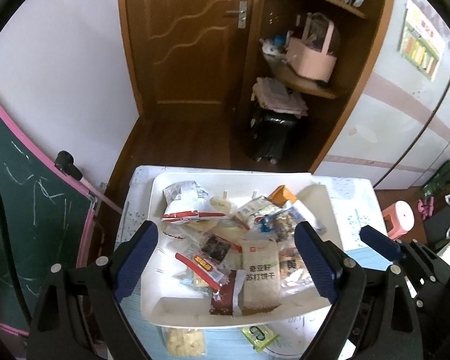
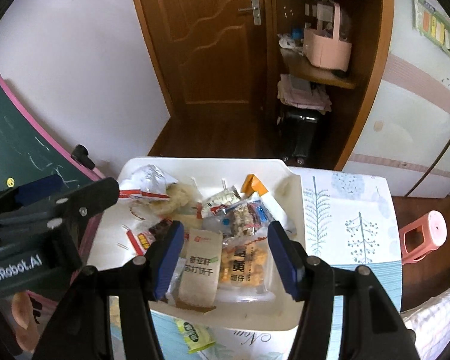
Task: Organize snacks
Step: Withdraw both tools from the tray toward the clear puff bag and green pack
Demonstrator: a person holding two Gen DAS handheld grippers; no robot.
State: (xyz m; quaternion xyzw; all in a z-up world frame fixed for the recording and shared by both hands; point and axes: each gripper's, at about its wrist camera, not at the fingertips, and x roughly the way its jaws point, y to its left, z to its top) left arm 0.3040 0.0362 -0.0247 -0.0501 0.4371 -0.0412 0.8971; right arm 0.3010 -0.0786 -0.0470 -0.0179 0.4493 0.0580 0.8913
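Note:
A white tray (image 1: 234, 176) on the patterned table (image 2: 345, 210) holds a heap of snack packets. Among them are a beige cracker packet (image 1: 259, 273), an orange-yellow packet (image 2: 244, 262) and a white-and-red bag (image 1: 189, 201). A green packet (image 1: 258, 333) and a pale biscuit packet (image 1: 184, 342) lie on the table in front of the tray. My left gripper (image 1: 226, 258) hovers wide open above the heap, holding nothing. My right gripper (image 2: 225, 258) is half open over the beige packet (image 2: 201, 267); nothing hangs from its pads. In the left wrist view it shows at the right (image 1: 381, 246).
A green chalkboard with a pink frame (image 1: 30, 210) stands left of the table. Behind are a brown door (image 1: 189, 45), corner shelves with a pink basket (image 1: 312, 57) and a black suitcase (image 1: 273, 138). A pink stool (image 2: 423, 234) stands to the right.

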